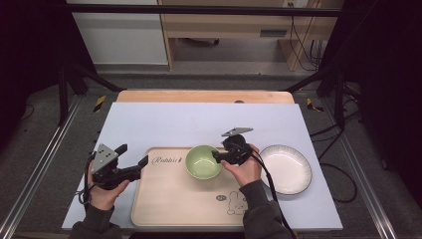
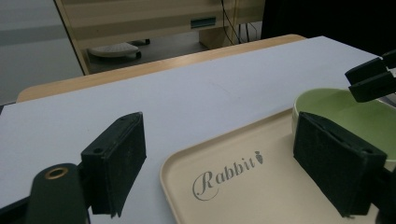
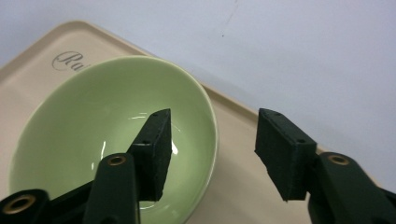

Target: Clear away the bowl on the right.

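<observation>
Right gripper (image 1: 217, 155), held in our right hand (image 1: 244, 169), stands with its jaws spread wide over the near-right rim of a pale green bowl (image 1: 203, 162); in the right gripper view (image 3: 212, 144) one jaw hangs inside the bowl (image 3: 112, 140) and the other outside it, the rim running between them, and we cannot tell whether either pad touches the glaze. Nothing is pinched.

Left gripper (image 1: 134, 160), in our left hand (image 1: 103, 191), hovers at the left edge of the beige tray (image 1: 169, 199), its jaws likewise set far apart and holding nothing. From the left gripper view (image 2: 219, 163) we see one pad over the white table cover (image 2: 187, 88) and the other over the tray (image 2: 261, 196), with the script word "Rabbit" (image 2: 224, 176) printed between them and the green bowl (image 2: 345, 109) just beyond, at the right.

The bowl sits upright and empty on the far part of the tray, right of the lettering (image 1: 167, 160). A small rabbit drawing (image 1: 233, 203) marks the tray's near-right corner. Just beside the tray, off its right edge, a white plate (image 1: 286, 169) with a dark rim lies flat on the table cover (image 1: 199, 122).

Farther off, the wooden table edge (image 1: 204, 96) shows past the cover, then grey floor and light wooden furniture (image 1: 224, 25) with cables (image 1: 303, 45) hanging at the right.
</observation>
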